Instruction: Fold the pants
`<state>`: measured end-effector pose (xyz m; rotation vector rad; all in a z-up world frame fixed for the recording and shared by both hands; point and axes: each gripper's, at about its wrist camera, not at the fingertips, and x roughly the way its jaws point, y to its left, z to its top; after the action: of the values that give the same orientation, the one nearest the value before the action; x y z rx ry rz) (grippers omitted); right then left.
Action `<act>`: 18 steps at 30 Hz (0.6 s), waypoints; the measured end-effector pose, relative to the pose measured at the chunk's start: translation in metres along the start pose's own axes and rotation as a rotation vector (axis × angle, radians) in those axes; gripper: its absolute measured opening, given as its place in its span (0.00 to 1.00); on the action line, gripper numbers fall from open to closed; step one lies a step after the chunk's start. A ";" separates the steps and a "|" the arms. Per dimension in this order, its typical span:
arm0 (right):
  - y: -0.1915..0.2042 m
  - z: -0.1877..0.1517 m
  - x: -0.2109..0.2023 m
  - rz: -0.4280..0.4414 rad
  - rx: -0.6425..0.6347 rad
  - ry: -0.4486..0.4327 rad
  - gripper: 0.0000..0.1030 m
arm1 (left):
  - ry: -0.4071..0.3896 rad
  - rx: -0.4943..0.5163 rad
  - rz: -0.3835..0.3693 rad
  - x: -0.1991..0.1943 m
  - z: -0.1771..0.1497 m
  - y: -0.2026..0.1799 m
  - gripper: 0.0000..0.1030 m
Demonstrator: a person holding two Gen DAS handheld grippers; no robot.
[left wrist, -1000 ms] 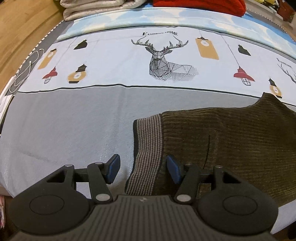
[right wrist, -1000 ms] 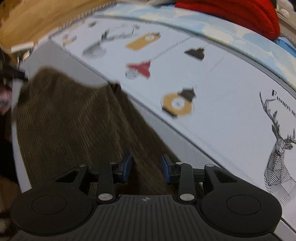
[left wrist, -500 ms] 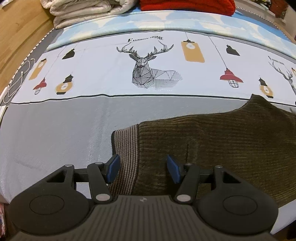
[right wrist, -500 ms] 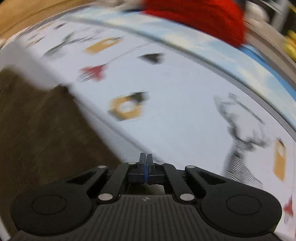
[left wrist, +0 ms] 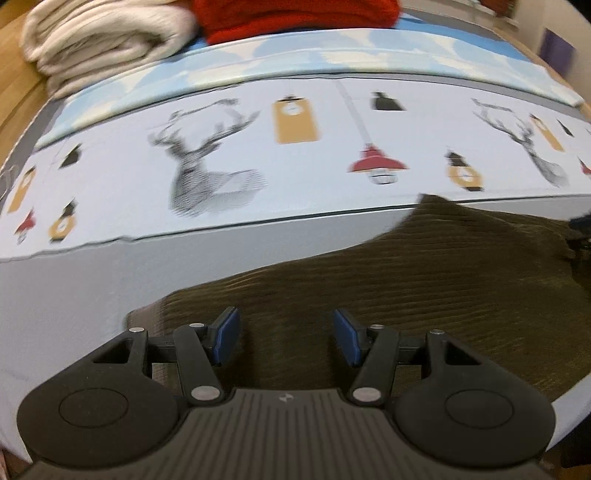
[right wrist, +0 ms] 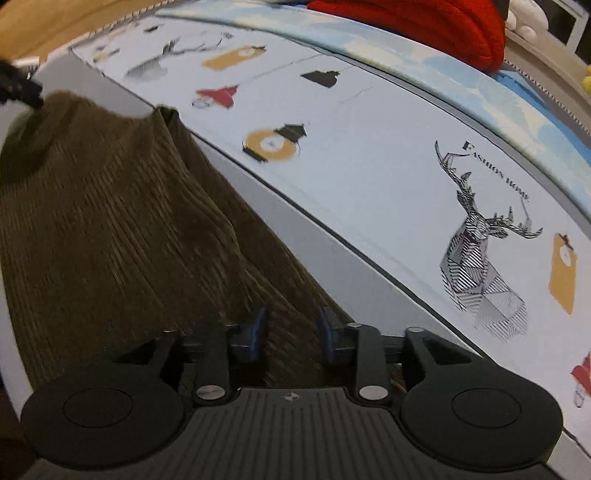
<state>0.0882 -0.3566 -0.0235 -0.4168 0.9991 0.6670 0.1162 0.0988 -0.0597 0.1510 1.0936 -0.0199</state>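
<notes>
Dark olive corduroy pants (left wrist: 424,280) lie folded on the bed's grey sheet (left wrist: 74,295), their striped waistband (left wrist: 146,317) at the left end. My left gripper (left wrist: 282,334) is open and empty, just over the pants near the waistband. In the right wrist view the pants (right wrist: 110,221) spread to the left with a raised fold along their far edge. My right gripper (right wrist: 291,332) is open over the near end of the pants, holding nothing.
The sheet's white band with deer and lantern prints (left wrist: 295,155) runs behind the pants. A folded cream blanket (left wrist: 99,40) and a red knit (left wrist: 295,14) lie at the back. The red knit (right wrist: 424,22) also shows in the right wrist view. Wooden floor (right wrist: 55,22) lies beyond the bed.
My left gripper moved right, from the waistband onto the corduroy. My right gripper was shut half a second ago and is now open over the pants again.
</notes>
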 end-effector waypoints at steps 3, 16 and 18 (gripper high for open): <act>0.004 -0.005 0.005 -0.058 -0.045 0.011 0.34 | -0.006 0.041 -0.024 0.003 0.008 -0.028 0.60; -0.046 -0.034 -0.018 -0.196 0.145 -0.109 0.18 | -0.032 0.213 -0.167 0.022 0.037 -0.149 0.60; -0.073 -0.055 -0.029 -0.269 0.245 -0.111 0.18 | -0.030 0.234 -0.177 0.027 0.040 -0.159 0.60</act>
<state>0.0924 -0.4523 -0.0233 -0.2881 0.8873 0.3171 0.1499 -0.0627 -0.0838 0.2628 1.0698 -0.3092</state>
